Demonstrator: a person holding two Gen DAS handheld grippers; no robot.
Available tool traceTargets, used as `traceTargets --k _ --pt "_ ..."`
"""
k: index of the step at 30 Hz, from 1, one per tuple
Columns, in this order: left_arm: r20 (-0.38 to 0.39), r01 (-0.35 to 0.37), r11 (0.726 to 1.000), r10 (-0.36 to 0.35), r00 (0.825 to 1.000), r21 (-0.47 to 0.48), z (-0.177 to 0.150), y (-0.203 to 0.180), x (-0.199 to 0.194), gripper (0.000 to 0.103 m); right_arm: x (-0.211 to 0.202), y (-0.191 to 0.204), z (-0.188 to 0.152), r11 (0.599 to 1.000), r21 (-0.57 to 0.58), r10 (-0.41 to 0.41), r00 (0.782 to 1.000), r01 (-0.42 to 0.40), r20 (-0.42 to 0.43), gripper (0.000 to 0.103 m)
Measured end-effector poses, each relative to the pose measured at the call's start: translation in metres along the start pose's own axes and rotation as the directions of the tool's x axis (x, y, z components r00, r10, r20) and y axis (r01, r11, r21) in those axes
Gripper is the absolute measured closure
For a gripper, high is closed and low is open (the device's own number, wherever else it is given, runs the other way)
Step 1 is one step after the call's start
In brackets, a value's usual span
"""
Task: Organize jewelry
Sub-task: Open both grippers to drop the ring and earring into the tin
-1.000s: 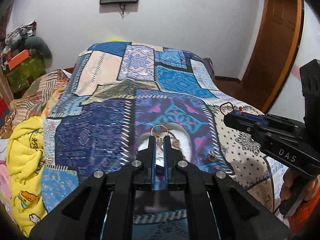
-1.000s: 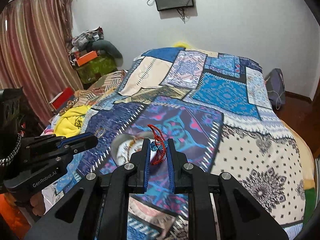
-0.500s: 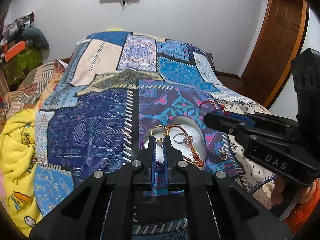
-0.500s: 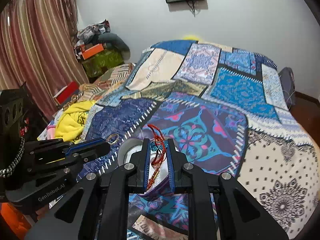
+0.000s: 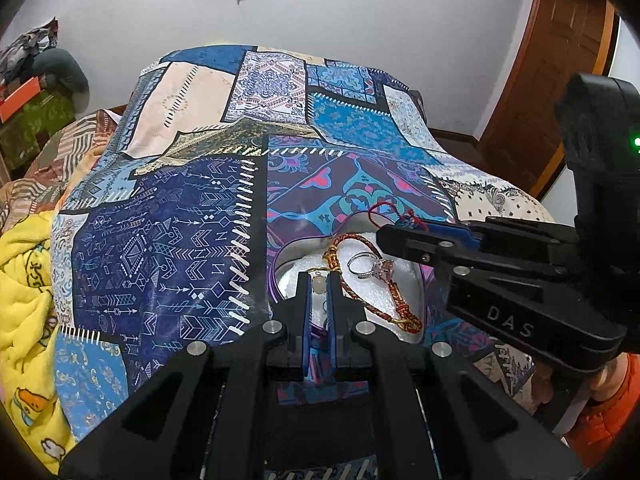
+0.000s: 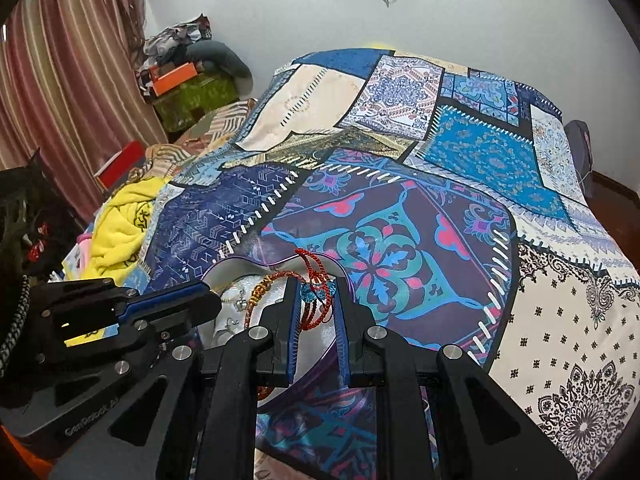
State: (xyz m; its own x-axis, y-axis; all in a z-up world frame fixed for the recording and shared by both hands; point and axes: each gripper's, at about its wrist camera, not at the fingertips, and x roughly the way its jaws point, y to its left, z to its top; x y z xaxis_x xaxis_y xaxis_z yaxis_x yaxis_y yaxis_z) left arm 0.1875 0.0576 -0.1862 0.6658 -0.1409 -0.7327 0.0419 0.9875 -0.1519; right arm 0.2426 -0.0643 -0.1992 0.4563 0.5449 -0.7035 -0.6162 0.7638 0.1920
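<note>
A heart-shaped box with a purple rim [image 5: 274, 276] [image 6: 224, 268] and white lining lies on the patchwork bedspread [image 5: 168, 240]. In it lie a braided red-gold bracelet [image 5: 394, 300] [image 6: 256, 296] and a silver ring with a pink stone [image 5: 374, 268]. My left gripper [image 5: 318, 280] is shut on a small gold ring with a pale charm [image 5: 318, 278], low over the box. My right gripper [image 6: 316, 292] is shut on a red cord bracelet with a blue bead [image 6: 314, 296] and holds it over the box's right side; it also shows in the left wrist view [image 5: 400, 224].
A yellow blanket [image 5: 24, 300] [image 6: 120, 232] lies at the bed's left edge. Piled clothes and boxes [image 6: 184, 76] stand by the curtain at the back left. A wooden door [image 5: 552, 72] is at the right. A bag [image 6: 580, 136] sits on the floor beyond the bed.
Both grippers have moved forward and down over the heart-shaped box, each still holding its piece. The box's contents have come into clear view.
</note>
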Motion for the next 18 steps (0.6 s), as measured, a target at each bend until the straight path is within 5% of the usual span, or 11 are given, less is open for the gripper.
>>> traceTargets --k 13,18 --pt "0.018 0.002 1.000 -0.001 1.000 -0.013 0.003 -0.001 -0.008 0.098 -0.001 0.005 -0.004 1.000 -0.030 0.005 0.999 -0.006 -0.039 0.088" --pt "0.022 0.004 1.000 -0.004 1.000 -0.024 0.006 0.000 -0.018 0.086 -0.007 0.006 -0.003 0.999 -0.031 0.007 0.999 -0.008 -0.040 0.083"
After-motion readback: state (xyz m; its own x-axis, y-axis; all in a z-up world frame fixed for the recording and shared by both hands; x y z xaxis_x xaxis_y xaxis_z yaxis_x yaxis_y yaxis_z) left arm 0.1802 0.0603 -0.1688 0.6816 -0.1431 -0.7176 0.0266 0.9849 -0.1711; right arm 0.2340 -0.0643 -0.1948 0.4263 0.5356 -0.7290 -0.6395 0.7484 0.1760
